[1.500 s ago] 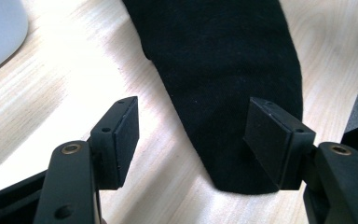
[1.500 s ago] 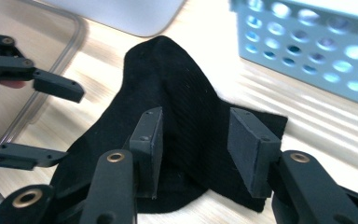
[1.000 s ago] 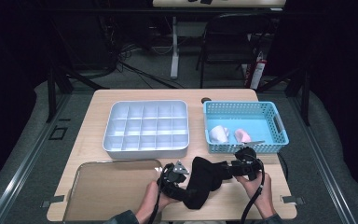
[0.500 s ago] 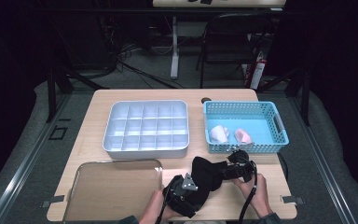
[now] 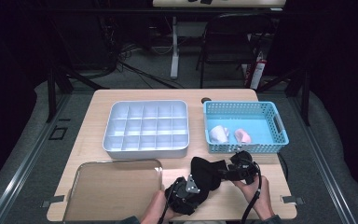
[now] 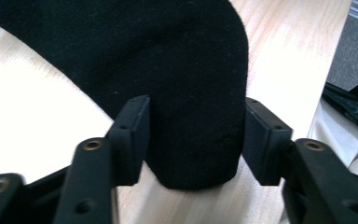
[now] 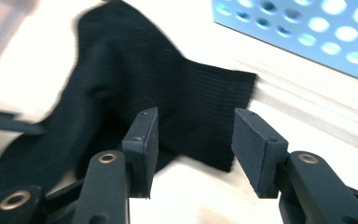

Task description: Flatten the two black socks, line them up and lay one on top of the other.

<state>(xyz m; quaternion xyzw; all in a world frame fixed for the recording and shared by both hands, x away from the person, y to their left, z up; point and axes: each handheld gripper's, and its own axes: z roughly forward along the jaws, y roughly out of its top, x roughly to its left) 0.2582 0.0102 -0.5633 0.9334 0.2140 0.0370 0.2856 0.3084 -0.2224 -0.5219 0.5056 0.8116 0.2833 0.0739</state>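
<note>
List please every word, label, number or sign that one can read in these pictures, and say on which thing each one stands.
There are none that can be read.
black sock: plain knit, no label in the gripper views.
blue basket: no print visible.
grey divided tray: no marking.
red and white object behind the table: it may carry a label, but it is too small and blurred to read.
</note>
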